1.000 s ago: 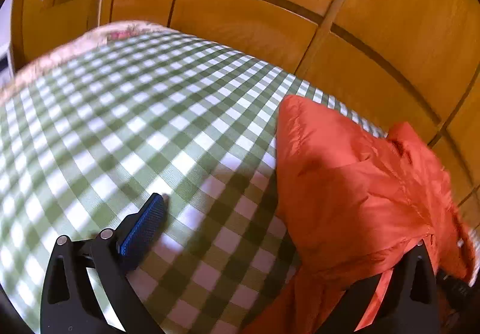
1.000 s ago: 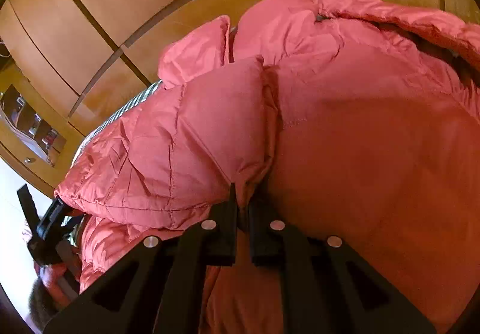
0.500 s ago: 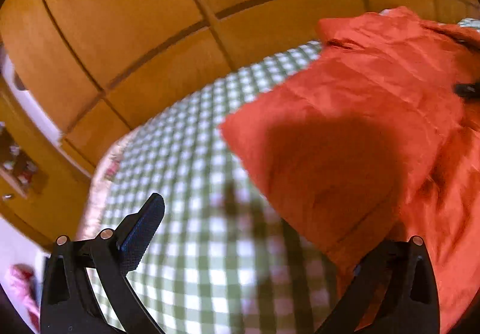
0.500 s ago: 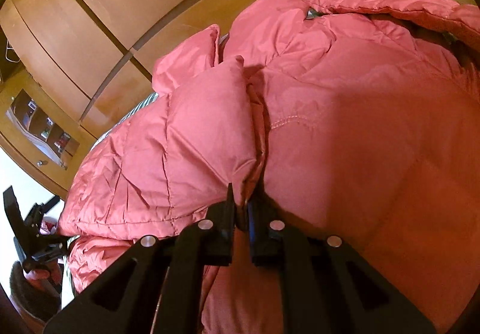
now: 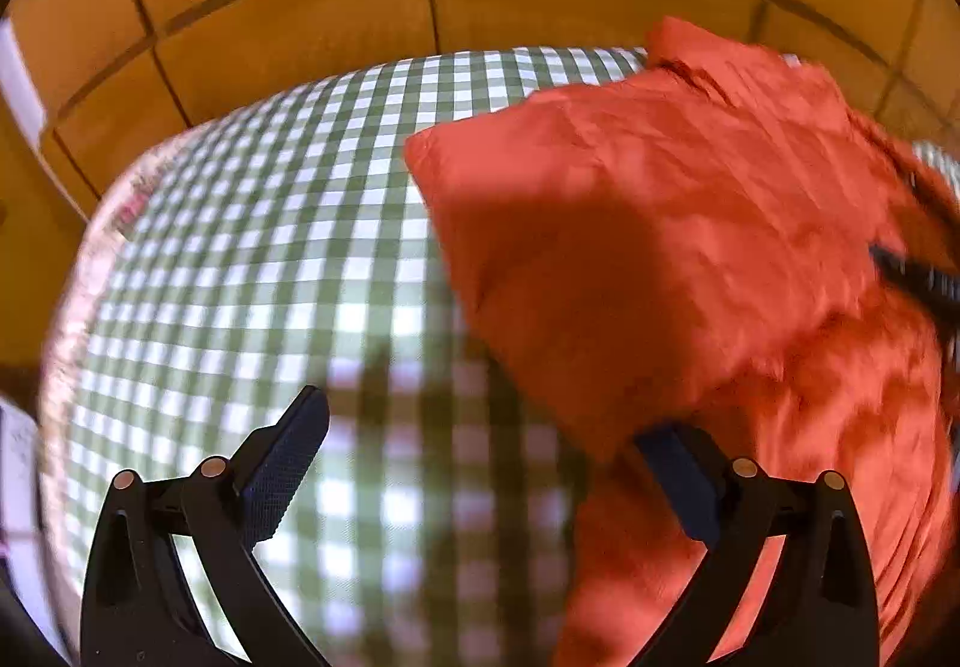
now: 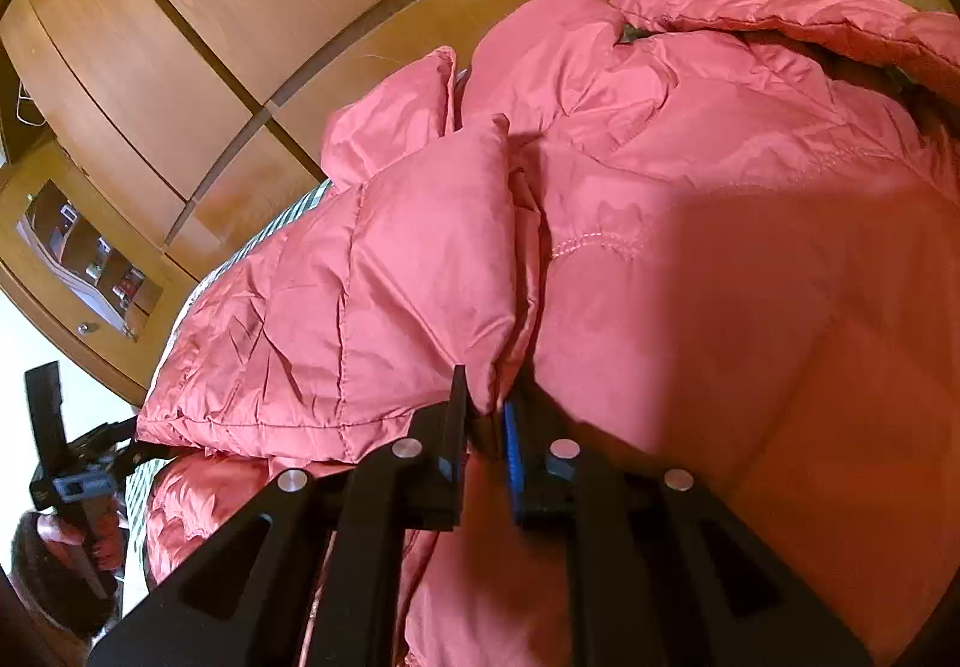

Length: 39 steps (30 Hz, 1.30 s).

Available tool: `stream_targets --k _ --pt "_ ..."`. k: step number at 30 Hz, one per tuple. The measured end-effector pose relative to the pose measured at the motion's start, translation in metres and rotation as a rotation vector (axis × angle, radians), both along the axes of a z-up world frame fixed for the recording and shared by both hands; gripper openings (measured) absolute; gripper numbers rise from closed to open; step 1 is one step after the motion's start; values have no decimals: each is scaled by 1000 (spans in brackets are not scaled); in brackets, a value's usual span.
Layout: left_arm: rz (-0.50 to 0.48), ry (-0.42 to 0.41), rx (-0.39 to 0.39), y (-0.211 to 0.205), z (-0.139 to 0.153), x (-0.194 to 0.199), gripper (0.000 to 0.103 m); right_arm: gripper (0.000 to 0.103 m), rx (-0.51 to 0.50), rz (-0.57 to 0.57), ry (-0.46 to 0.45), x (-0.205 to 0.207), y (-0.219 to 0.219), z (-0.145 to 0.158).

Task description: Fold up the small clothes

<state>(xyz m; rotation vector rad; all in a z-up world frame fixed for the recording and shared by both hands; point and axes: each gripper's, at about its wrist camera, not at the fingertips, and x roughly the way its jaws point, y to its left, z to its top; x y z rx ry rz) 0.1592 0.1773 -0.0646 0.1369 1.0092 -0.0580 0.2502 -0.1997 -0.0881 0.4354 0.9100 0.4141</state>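
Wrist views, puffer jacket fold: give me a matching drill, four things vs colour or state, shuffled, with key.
Things:
1. jacket
2. bedspread
3. left tongs
4. right tongs

Colour or state:
A. wide open, nothing between the pads
B. green and white check
C. opening, a jacket fold between the pads
D. red, quilted, lying on the bed

Pairs: 1-D, 2-B, 3-A, 4-C
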Motion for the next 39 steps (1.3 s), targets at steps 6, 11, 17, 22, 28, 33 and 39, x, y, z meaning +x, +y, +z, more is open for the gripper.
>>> stream_targets --k 6,11,17,22,28,33,39 --pt "-88 -123 31 -2 39 -31 99 10 5 -1 -1 0 -1 0" --pt "75 -338 -274 -20 64 -18 99 11 8 -1 -2 0 -2 -1" --pt "226 -278 -323 -71 16 44 99 26 38 15 -21 -5 -8 1" --pt "193 -255 -51 -98 -29 73 100 43 38 15 -79 -15 -12 8" --pt "209 -232 -104 -82 -38 91 100 45 54 -76 -140 -27 -34 28" --pt "211 -243 -95 -83 -38 87 100 68 -194 -149 -253 7 -46 71" --pt "211 -301 -14 -100 -31 77 100 75 -529 -219 -181 104 -57 61"
